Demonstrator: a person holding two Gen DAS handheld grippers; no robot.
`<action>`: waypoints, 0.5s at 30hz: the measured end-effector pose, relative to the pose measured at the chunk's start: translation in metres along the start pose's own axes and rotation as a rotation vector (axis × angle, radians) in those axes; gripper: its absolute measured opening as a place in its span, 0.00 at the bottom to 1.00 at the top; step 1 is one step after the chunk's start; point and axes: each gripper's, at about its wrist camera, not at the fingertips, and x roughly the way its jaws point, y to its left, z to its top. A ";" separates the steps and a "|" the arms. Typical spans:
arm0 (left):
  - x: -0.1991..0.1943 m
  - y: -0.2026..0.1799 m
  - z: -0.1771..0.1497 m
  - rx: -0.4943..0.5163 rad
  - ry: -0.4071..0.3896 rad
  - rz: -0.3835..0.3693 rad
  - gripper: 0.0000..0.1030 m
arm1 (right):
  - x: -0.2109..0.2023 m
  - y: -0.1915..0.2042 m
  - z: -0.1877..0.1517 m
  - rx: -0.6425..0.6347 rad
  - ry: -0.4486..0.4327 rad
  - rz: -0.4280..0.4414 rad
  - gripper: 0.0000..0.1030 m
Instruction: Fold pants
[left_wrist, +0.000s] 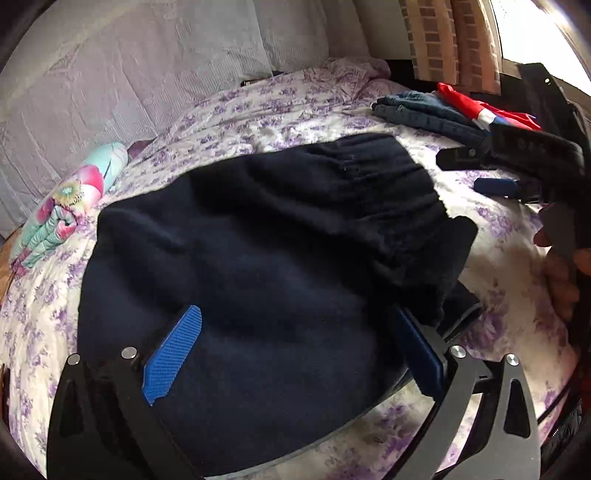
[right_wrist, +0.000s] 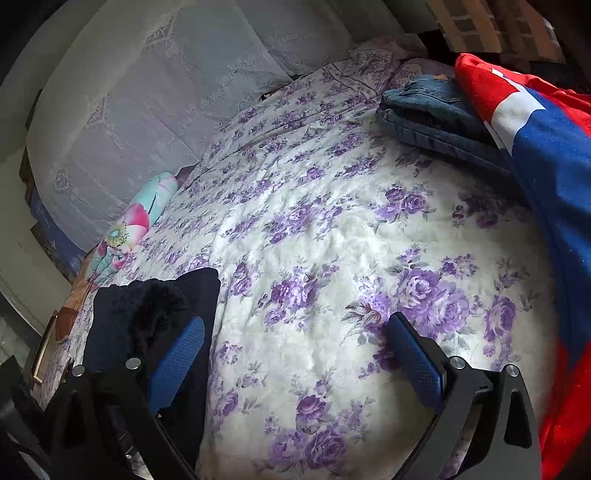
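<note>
The dark navy pants (left_wrist: 258, 258) are lying bunched in the middle of the floral bedspread (left_wrist: 258, 107), waistband toward the far side, one corner flopping over toward the right edge. The left gripper (left_wrist: 295, 354) is hanging right over them with its blue fingers (left_wrist: 173, 354) spread wide, nothing clamped between them. The right gripper (right_wrist: 295, 358) is sitting over bare bedspread, jaws wide apart too and gripping nothing, with a fold of the pants (right_wrist: 155, 317) lying just beside its left finger. There's plenty of open sheet ahead of it. Along the right side, a folded pair of jeans (right_wrist: 436, 122) is lying with a red, white and blue cloth (right_wrist: 546, 155) draping over it, hemming that edge in. At the far left edge, a folded pastel flowered fabric (left_wrist: 70, 206) is resting against the pale textured backrest (left_wrist: 129, 62). A brick-patterned curtain (left_wrist: 447, 40) is hanging at the far right corner beside a bright window.
</note>
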 end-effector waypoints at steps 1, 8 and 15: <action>-0.004 0.007 0.002 -0.030 -0.001 -0.033 0.95 | -0.001 0.002 0.000 -0.004 -0.006 -0.009 0.97; -0.034 0.055 -0.004 -0.155 -0.093 0.019 0.95 | -0.027 0.087 0.008 -0.252 -0.110 0.055 0.97; -0.002 0.058 -0.021 -0.130 0.011 -0.001 0.95 | 0.083 0.107 0.015 -0.414 0.107 -0.048 0.97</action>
